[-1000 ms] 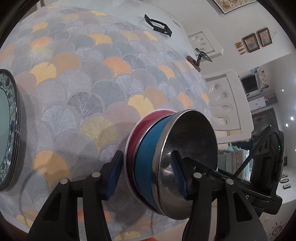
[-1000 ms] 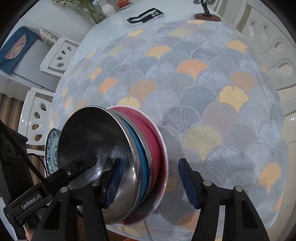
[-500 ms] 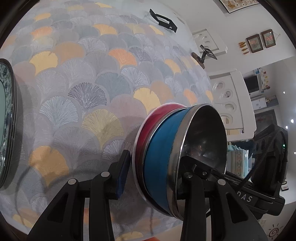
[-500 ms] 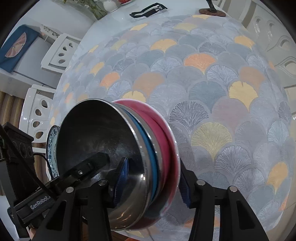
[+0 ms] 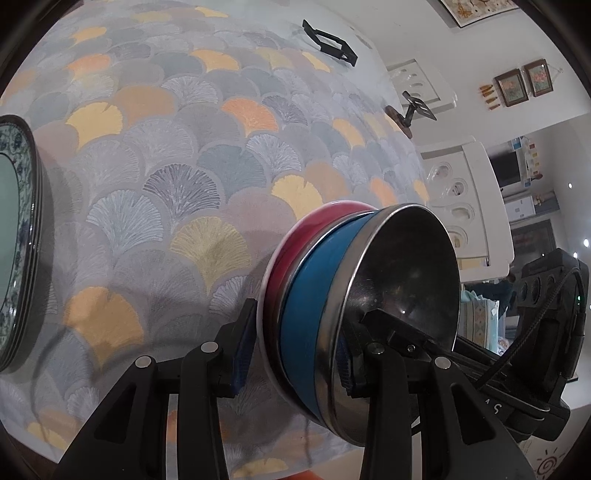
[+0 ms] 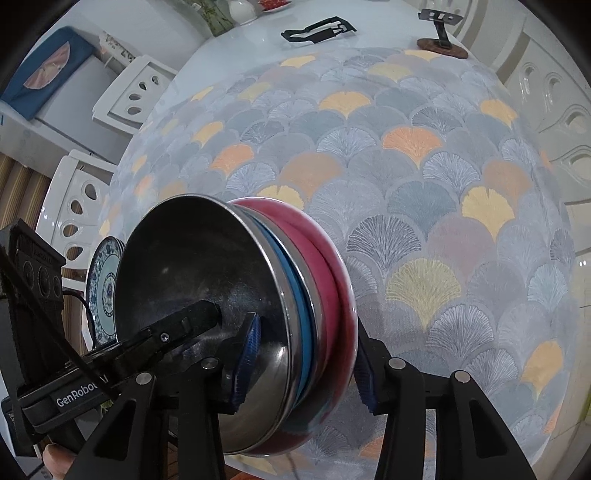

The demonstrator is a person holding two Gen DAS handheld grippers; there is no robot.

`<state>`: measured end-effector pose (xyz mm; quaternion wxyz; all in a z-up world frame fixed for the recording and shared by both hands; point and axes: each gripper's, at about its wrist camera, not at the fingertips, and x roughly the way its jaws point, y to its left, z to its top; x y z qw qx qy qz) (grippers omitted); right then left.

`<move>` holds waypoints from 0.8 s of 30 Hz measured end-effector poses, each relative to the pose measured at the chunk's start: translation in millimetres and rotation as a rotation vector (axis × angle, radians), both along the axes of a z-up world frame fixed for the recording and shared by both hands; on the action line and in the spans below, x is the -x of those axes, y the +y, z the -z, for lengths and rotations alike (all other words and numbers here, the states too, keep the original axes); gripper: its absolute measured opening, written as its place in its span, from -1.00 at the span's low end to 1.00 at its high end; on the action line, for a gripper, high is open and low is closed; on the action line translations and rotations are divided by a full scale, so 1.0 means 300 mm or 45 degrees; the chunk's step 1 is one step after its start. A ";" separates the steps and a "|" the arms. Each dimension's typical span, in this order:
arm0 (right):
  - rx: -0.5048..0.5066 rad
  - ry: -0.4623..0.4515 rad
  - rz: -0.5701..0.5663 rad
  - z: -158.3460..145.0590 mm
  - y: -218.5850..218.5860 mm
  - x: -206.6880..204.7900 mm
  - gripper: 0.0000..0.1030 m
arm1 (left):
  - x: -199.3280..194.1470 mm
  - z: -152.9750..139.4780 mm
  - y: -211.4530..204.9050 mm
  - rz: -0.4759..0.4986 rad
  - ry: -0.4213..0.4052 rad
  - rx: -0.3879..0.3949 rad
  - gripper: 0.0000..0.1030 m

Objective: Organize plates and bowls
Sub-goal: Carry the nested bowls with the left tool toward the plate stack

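A nested stack stands on edge above the table's near side: a steel bowl (image 5: 406,266) innermost, a blue bowl (image 5: 314,295) around it, a red bowl (image 5: 295,240) outermost. My left gripper (image 5: 295,354) is shut on the stack's rim, one pad inside the steel bowl and one on the red bowl's back. My right gripper (image 6: 306,369) clamps the same stack, steel bowl (image 6: 184,258) to red bowl (image 6: 317,258), from the other side. A blue-and-white patterned plate (image 5: 22,240) lies on the tablecloth to the left, also visible as the plate (image 6: 105,288) behind the stack.
The round table carries a fan-patterned cloth (image 6: 406,166). At its far side stand a phone holder on a wooden base (image 6: 439,40) and a flat black bracket (image 6: 317,31). White chairs (image 6: 136,99) ring the table. A thumb (image 6: 55,461) shows at the bottom left.
Both grippers have closed onto the bowl stack: the right one's far pad stood clear of the red bowl a second ago and now presses on it. The stack sits slightly closer.
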<state>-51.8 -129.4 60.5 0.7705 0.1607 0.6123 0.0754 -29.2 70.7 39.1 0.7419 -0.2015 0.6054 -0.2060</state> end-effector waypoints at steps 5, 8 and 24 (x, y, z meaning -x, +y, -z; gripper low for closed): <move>-0.013 0.006 -0.010 -0.012 0.018 -0.015 -0.10 | 0.001 -0.023 0.018 -0.024 -0.009 -0.013 -0.34; -0.028 0.016 -0.010 -0.015 0.024 -0.025 -0.10 | 0.001 -0.032 0.031 -0.045 -0.013 -0.019 -0.34; -0.081 0.055 -0.019 -0.094 0.049 -0.056 -0.10 | 0.000 -0.157 0.067 -0.135 -0.073 -0.066 -0.34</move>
